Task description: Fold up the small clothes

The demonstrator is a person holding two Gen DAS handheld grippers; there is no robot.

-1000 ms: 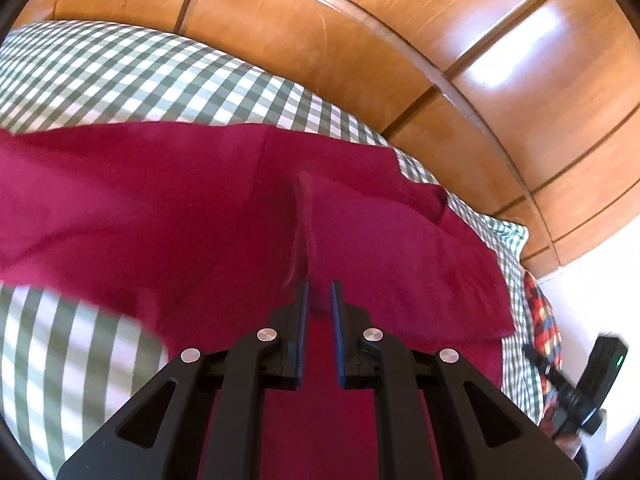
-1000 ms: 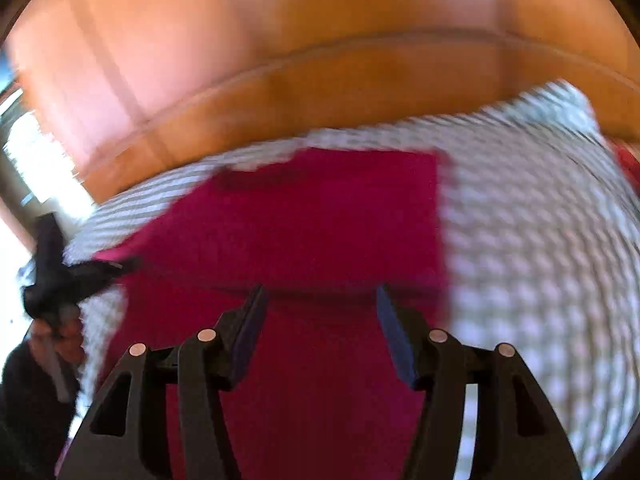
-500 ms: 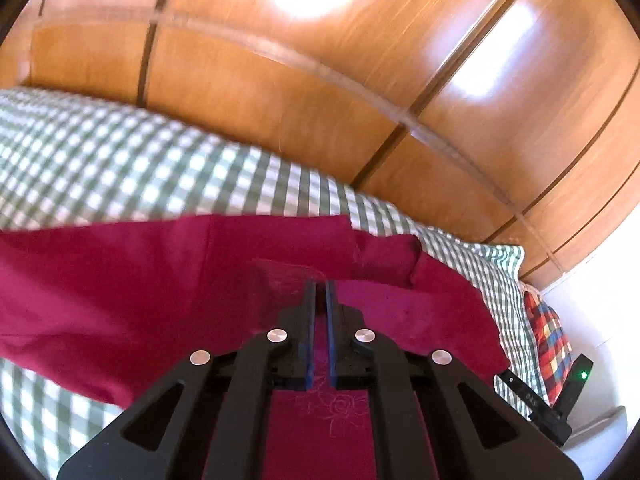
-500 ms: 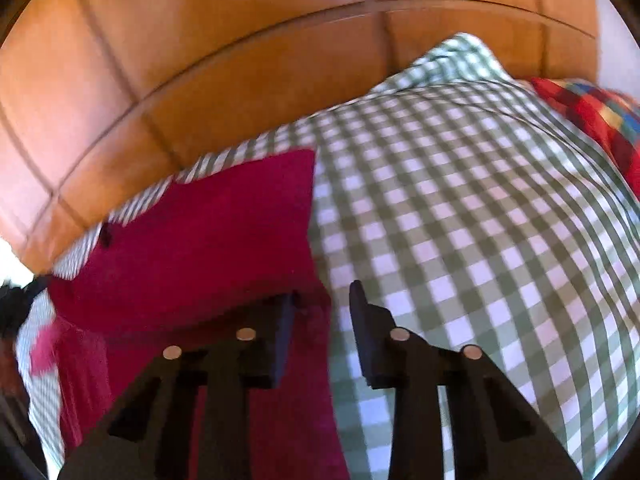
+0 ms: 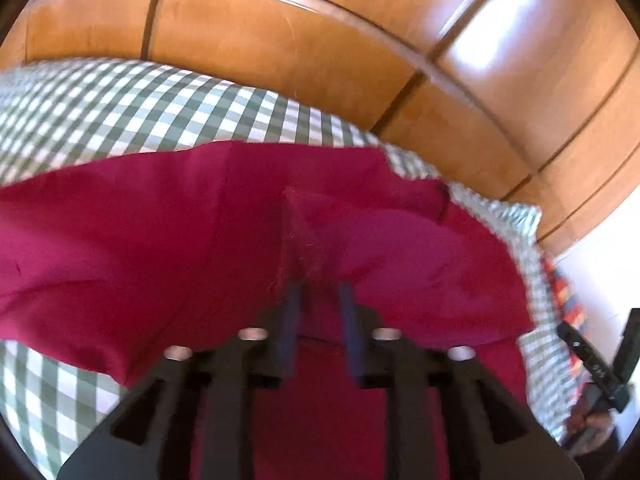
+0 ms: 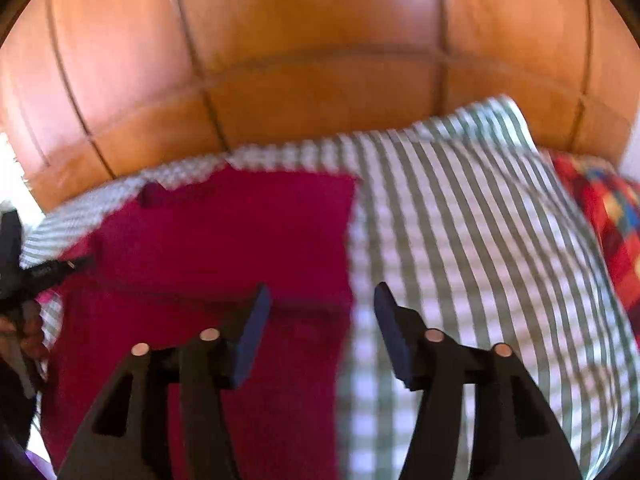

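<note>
A dark red garment (image 5: 160,240) lies spread on a green-and-white checked bedsheet (image 5: 120,104). My left gripper (image 5: 320,292) holds its jaws a small gap apart, and a raised fold of the red cloth (image 5: 304,240) stands right at the fingertips; the blur hides whether they grip it. In the right wrist view the red garment (image 6: 240,240) lies left of centre with a straight right edge. My right gripper (image 6: 320,304) is wide open and empty above that edge, one finger over the cloth, one over the sheet (image 6: 460,220).
A wooden panelled headboard (image 5: 320,40) runs along the far side of the bed. A red multicoloured plaid cloth (image 6: 600,208) lies at the right edge. The other gripper shows at the left in the right wrist view (image 6: 24,272).
My left jaws have gone from shut to slightly apart, with a fold of cloth still standing at the tips. My right gripper has opened wide from nearly shut and shifted over the garment's right edge.
</note>
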